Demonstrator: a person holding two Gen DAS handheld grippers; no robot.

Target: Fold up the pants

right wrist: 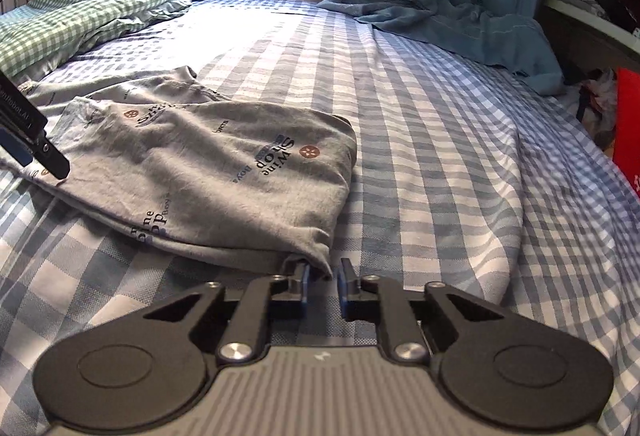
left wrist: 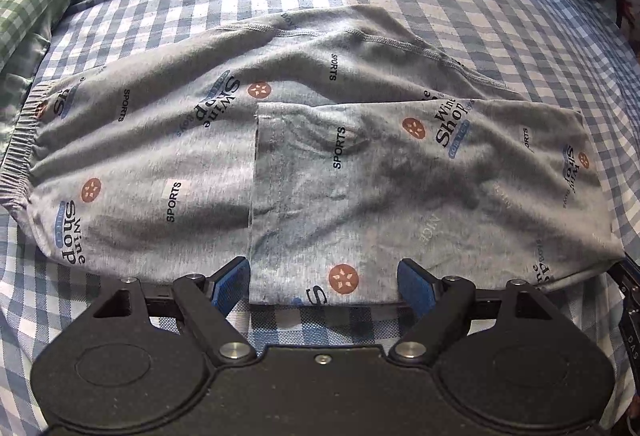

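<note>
Grey printed pants (left wrist: 312, 164) lie on the blue checked bed, folded lengthwise, with the leg end folded back over the middle; the elastic waistband is at the left. My left gripper (left wrist: 324, 282) is wide open at the near edge of the folded part, its blue pads on either side of the cloth edge and holding nothing. In the right wrist view the pants (right wrist: 208, 172) lie left of centre. My right gripper (right wrist: 323, 280) is slightly open at the fold's near corner, with cloth touching its left pad. The left gripper's finger (right wrist: 36, 140) shows at the far left.
A green checked quilt (right wrist: 80, 8) is bunched at the far left of the bed. A blue garment (right wrist: 460, 24) lies at the far right by the curtain. A red object (right wrist: 628, 132) stands beyond the bed's right edge. The checked sheet (right wrist: 440, 156) stretches to the right.
</note>
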